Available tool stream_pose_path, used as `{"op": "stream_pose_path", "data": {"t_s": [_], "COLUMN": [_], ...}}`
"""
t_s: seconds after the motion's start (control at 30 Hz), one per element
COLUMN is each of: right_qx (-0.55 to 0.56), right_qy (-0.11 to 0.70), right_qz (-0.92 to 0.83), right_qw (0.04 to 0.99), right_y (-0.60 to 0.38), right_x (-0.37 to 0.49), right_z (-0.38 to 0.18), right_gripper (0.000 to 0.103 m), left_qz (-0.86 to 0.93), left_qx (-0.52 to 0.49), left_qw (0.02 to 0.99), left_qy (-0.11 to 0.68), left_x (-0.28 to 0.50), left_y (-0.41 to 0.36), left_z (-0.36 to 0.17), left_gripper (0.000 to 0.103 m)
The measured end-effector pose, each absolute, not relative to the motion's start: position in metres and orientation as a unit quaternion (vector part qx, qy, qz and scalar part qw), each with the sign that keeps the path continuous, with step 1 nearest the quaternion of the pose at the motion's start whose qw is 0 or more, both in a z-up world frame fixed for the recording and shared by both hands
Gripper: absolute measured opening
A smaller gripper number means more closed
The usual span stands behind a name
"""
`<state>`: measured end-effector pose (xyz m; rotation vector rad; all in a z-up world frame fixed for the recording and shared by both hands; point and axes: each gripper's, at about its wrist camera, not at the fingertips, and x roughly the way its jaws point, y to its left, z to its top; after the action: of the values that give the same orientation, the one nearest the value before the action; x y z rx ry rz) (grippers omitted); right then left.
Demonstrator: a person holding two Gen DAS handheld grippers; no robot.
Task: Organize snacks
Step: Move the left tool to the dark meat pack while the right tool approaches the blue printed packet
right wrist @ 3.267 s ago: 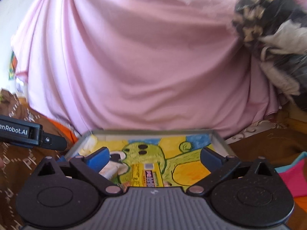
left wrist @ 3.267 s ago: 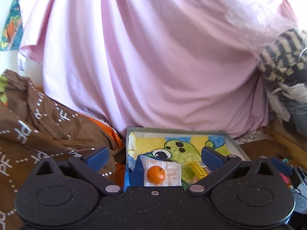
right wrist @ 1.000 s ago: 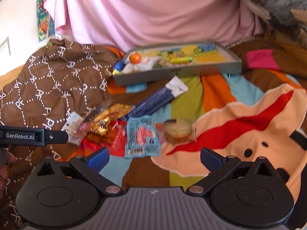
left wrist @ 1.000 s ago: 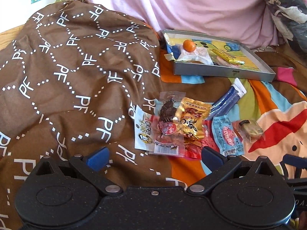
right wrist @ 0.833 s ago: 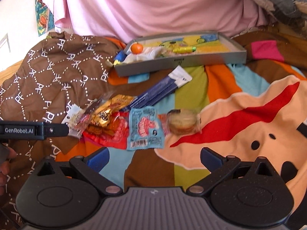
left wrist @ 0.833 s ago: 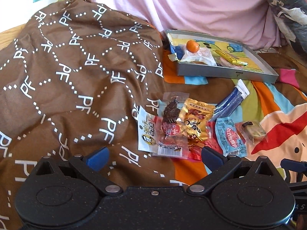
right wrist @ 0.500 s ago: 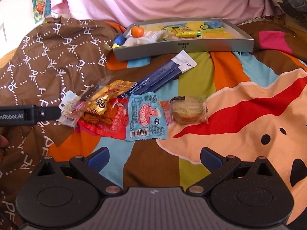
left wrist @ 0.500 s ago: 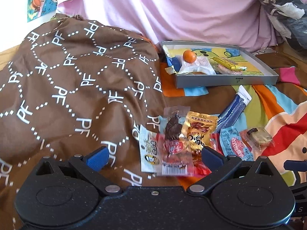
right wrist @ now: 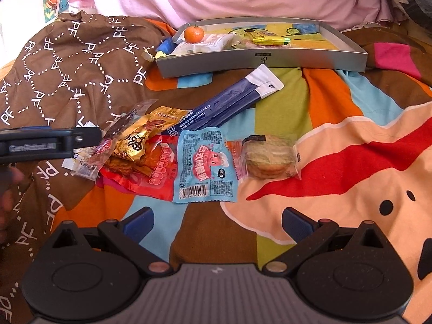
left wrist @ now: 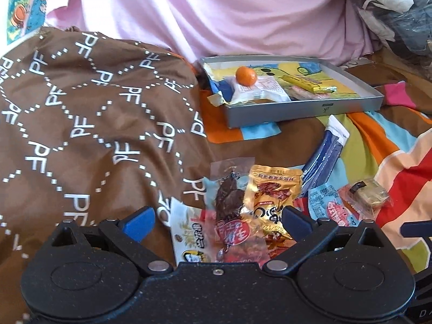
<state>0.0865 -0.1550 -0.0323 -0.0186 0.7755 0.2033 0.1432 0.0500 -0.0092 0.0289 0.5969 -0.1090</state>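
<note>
Left gripper (left wrist: 217,221): you hold it low over the near end of the snack pile, fingers spread wide and empty; the red-labelled clear packet (left wrist: 232,226) and the gold packet (left wrist: 272,202) lie between the blue pads, so a close here would likely take the top one.
Right gripper (right wrist: 217,222): fingers also wide apart, nothing in them; it hangs over bare bedspread (right wrist: 351,140) at the lower middle of its frame, short of the snacks, probably waiting its turn.
Loose snacks: heaped at frame centre of the right view, overlapping; light-blue packet (right wrist: 205,167) lies on the red packet (right wrist: 151,172), with the wrapped round cake (right wrist: 267,156) just beside it on the right.
Long navy packet (right wrist: 229,102): lies slantwise between the pile and the tray, touching neither clearly.
Tray (right wrist: 259,56): upper middle, a shallow grey box; its near wall faces you, handy for dropping items over.
Tray contents: orange fruit (right wrist: 193,33), white packet (right wrist: 208,43) and yellow bar (right wrist: 270,40), crowded at its left half; the right half is free for the rest.
Brown blanket (left wrist: 81,113): bunched at the left, its edge under the pile's left side.
Progress, as I judge it: a few snacks sorted, most not yet.
</note>
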Motion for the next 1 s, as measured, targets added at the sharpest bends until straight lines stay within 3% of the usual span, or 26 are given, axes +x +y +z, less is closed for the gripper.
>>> {"op": "stream_pose_path", "data": {"t_s": [0.27,0.53,0.87,1.0], "right_qx": [-0.014,-0.037,-0.027,-0.029], "right_qy": [0.377,0.362,0.374,0.372], "right_qz": [0.119,0.135,0.139,0.14], "right_qw": [0.918,0.922,0.916,0.917], "right_y": [-0.151,-0.139,-0.131,-0.128], "right_x": [0.093,0.104,0.118,0.123], "right_z": [-0.033,-0.034,-0.043,-0.046], "right_gripper": [0.103,0.102,0.091,0.09], "left_qz": [-0.092,-0.132,-0.127,-0.115], "left_qx": [-0.037,-0.031,-0.069,-0.079], "left_qw": [0.951,0.951,0.938,0.928], "left_qy": [0.292,0.277,0.315,0.345], "left_x": [0.159,0.166,0.181,0.191], "left_y": [0.06,0.054,0.059,0.064], "left_z": [-0.013,-0.008,-0.01,-0.018], "left_gripper": [0.096,0.085,0.082,0.073]}}
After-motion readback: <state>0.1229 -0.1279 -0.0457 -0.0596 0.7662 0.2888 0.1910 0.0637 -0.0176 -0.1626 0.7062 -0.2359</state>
